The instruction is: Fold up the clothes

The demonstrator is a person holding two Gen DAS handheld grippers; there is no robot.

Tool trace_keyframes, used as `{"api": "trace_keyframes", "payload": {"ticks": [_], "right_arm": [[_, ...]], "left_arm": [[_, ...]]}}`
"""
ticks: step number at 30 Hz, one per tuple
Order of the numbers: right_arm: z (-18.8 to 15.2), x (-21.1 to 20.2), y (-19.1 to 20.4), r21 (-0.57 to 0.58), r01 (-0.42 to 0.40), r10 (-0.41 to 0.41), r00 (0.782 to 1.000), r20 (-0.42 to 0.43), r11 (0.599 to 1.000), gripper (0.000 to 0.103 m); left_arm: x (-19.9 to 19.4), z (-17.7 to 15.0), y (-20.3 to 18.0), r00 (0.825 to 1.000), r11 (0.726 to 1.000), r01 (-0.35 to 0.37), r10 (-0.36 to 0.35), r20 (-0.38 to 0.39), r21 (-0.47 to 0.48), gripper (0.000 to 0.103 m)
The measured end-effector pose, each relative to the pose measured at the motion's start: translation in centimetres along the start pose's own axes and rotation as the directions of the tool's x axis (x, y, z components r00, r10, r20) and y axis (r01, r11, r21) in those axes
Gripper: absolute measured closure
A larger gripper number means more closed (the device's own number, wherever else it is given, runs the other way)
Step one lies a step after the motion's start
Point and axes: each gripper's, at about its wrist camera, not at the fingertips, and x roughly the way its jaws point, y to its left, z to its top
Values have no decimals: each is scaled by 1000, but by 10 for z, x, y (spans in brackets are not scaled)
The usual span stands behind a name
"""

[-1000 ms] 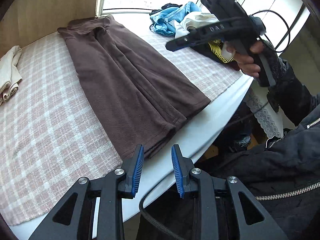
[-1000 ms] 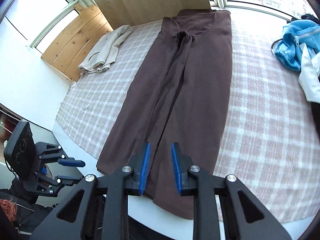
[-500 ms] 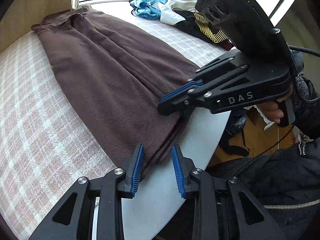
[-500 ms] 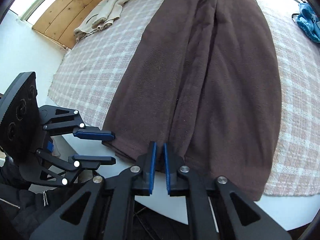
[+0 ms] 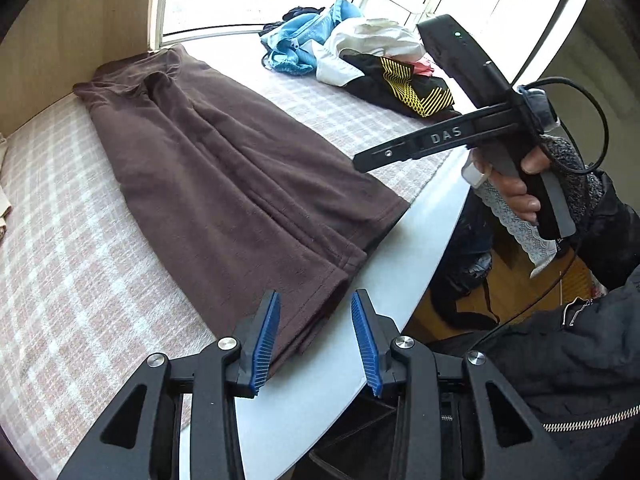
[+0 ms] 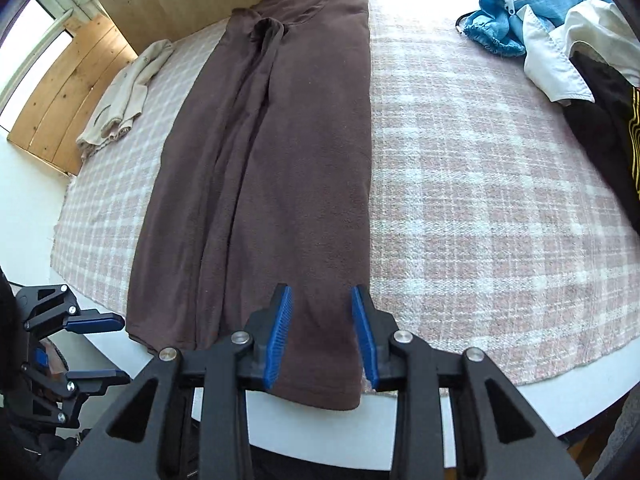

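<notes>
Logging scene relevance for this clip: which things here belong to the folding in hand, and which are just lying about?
In the job:
brown garment, flat on the checked cloth
left gripper, open
right gripper, open

Lying about:
beige garment
blue garment
white garment
black and yellow garment

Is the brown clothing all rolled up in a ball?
No, the brown garment lies spread out long and flat on the checked cloth, reaching from the far wall to the near table edge.

You see brown garment (image 6: pixel 280 168), pink-white plaid cloth (image 6: pixel 480 208), blue pads (image 6: pixel 278 336), light-blue jacket (image 6: pixel 504 12), black-yellow top (image 5: pixel 404 88).
</notes>
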Motion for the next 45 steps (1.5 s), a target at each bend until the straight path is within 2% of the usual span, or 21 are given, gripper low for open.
{"api": "trace_keyframes", "payload": {"ticks": [1, 3, 7, 9, 13, 15, 17, 18, 20, 22, 23, 25, 27, 30, 33, 35, 36, 38, 40, 42, 45], "right_arm": [[-2, 10, -4, -15, 64, -65, 997, -44, 998, 71], [-4, 4, -14, 9, 38, -38, 998, -52, 999, 71], [24, -37, -9, -57, -57, 62, 995, 82, 997, 71], [49, -35, -4, -146, -17, 34, 993, 113, 989, 71], [103, -4, -6, -248, -22, 48, 994, 100, 969, 71], [122, 16, -6, -283, -38, 57, 996, 61, 958, 71], [140, 36, -7, -317, -55, 65, 998, 21, 947, 71], [149, 46, -8, -336, -62, 67, 998, 2, 940, 75], [143, 46, -15, -400, -21, 18, 1000, -10, 916, 80], [142, 42, -25, -408, -30, 14, 999, -41, 912, 79], [144, 41, -28, -404, -47, 25, 998, -60, 914, 79], [154, 35, -26, -417, -60, 49, 998, -36, 907, 79], [170, 29, -21, -427, -38, 62, 997, 43, 904, 77], [198, 40, -17, -411, -78, 116, 991, 69, 908, 77], [208, 67, -16, -443, 3, 12, 999, 30, 897, 78], [203, 63, -19, -474, 27, -7, 999, 45, 880, 78], [203, 62, -20, -468, 39, -23, 999, 40, 883, 74], [205, 58, -18, -457, 58, -48, 998, 32, 887, 72], [205, 47, -4, -469, 66, -38, 997, 69, 881, 72], [202, 37, 17, -505, 11, 40, 995, 91, 863, 72], [202, 40, 54, -567, -12, 89, 990, 109, 824, 72]], "left_arm": [[6, 4, -4, 1000, 1000, 3, -3, 2, 2, 68], [17, 11, -13, 1000, 1000, 10, -10, 6, 5, 68], [41, 26, -31, 1000, 1000, 24, -24, 15, 11, 68], [52, 33, -40, 999, 999, 31, -31, 19, 15, 68], [68, 54, -49, 997, 999, -29, 31, 76, -33, 68], [80, 65, -50, 993, 995, -55, 63, 104, -82, 68], [98, 72, -48, 991, 987, -83, 96, 96, -135, 68], [108, 73, -48, 992, 983, -84, 98, 79, -161, 68], [125, 70, -51, 993, 975, -91, 103, 49, -202, 67], [128, 67, -61, 990, 973, -105, 122, 70, -205, 64], [130, 65, -67, 988, 972, -112, 131, 81, -207, 59], [133, 63, -75, 983, 969, -134, 156, 96, -208, 55], [135, 63, -80, 978, 964, -160, 184, 99, -211, 55], [134, 64, -80, 976, 956, -164, 192, 98, -242, 55], [135, 65, -84, 974, 954, -182, 209, 92, -238, 55], [137, 66, -86, 972, 953, -189, 215, 90, -237, 55], [137, 66, -87, 972, 952, -190, 217, 90, -240, 55], [136, 65, -89, 971, 949, -189, 218, 93, -254, 55], [132, 65, -92, 971, 946, -191, 221, 90, -263, 59], [118, 62, -94, 965, 938, -207, 243, 101, -279, 64], [87, 48, -90, 937, 905, -267, 324, 130, -332, 64]]}}
